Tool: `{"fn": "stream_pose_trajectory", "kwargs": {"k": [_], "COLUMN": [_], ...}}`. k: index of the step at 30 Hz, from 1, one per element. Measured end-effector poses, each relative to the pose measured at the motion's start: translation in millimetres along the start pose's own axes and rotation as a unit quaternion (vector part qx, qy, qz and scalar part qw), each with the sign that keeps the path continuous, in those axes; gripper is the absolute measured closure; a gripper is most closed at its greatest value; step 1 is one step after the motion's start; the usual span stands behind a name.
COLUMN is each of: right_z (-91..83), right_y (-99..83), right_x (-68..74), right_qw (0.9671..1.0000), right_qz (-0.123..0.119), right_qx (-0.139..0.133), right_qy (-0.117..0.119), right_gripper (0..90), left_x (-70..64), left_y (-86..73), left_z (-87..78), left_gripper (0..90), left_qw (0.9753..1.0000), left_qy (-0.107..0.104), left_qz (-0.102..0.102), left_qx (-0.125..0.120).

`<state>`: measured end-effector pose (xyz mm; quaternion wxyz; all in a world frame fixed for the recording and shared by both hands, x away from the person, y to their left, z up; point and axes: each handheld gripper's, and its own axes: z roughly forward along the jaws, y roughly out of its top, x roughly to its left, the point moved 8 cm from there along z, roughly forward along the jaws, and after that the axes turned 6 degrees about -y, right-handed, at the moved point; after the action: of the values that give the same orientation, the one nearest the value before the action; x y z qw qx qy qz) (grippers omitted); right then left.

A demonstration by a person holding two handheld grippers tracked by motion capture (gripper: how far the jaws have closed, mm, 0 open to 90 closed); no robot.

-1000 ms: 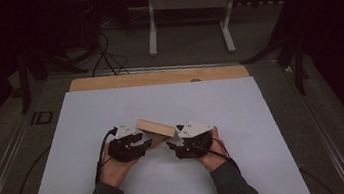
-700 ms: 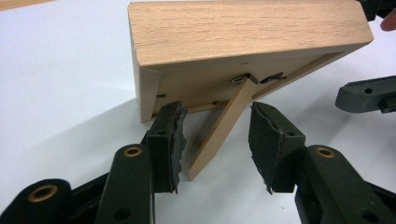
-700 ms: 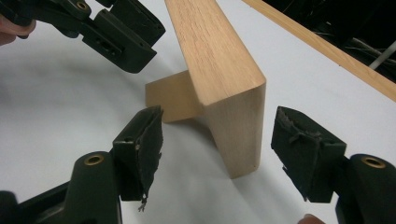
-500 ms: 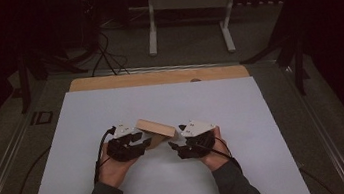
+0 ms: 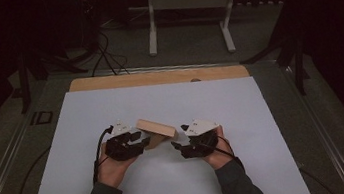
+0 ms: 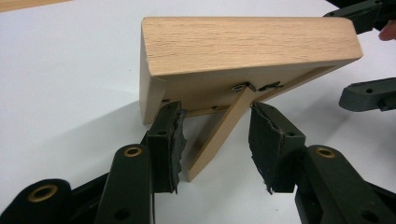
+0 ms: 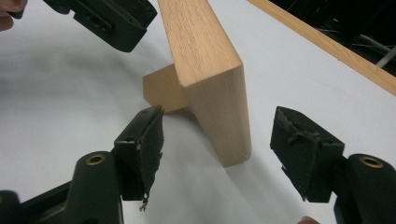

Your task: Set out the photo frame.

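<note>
Wooden frame (image 5: 156, 128) stands propped on its leg (image 6: 219, 136), right tool (image 5: 187, 149) just backed off toward 4 o'clock, both tools gaping, gripping nothing — looks released.

We see a white sheet (image 5: 263, 115) covering the table (image 5: 157, 76), whose bare wooden edge shows along the far side. Beyond it, a white-legged stand (image 5: 186, 9) sits on the dim floor (image 5: 194, 48), with black cables (image 5: 103, 50) far left.
</note>
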<state>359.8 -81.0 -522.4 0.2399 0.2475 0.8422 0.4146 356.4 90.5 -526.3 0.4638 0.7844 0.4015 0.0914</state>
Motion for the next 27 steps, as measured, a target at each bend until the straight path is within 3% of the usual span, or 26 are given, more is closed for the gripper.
{"fn": "stream_pose_trajectory", "kwargs": {"k": [10, 21, 27], "right_z": [-4.0, -13.3, -16.1], "right_y": [-1.6, 1.6, 4.1], "right_x": [-6.3, -18.7, -27.6], "right_qw": [1.0, 0.9994, 0.998], "right_qz": [0.004, 0.026, 0.053], "right_qx": [-0.003, -0.022, -0.034], "right_qy": [0.001, 0.0, -0.01], "right_gripper": [37.4, 44.8, 52.1], "left_x": [-0.4, -2.2, -3.0], "left_y": [1.2, 0.5, 0.9], "left_z": [-1.4, 1.8, 2.4], "left_gripper": [54.6, 54.6, 54.6], "left_qw": [1.0, 0.9998, 0.9996], "left_qy": [0.004, 0.017, 0.021], "left_qz": [0.003, 0.013, 0.018], "left_qx": [0.0, 0.005, 0.006]}}
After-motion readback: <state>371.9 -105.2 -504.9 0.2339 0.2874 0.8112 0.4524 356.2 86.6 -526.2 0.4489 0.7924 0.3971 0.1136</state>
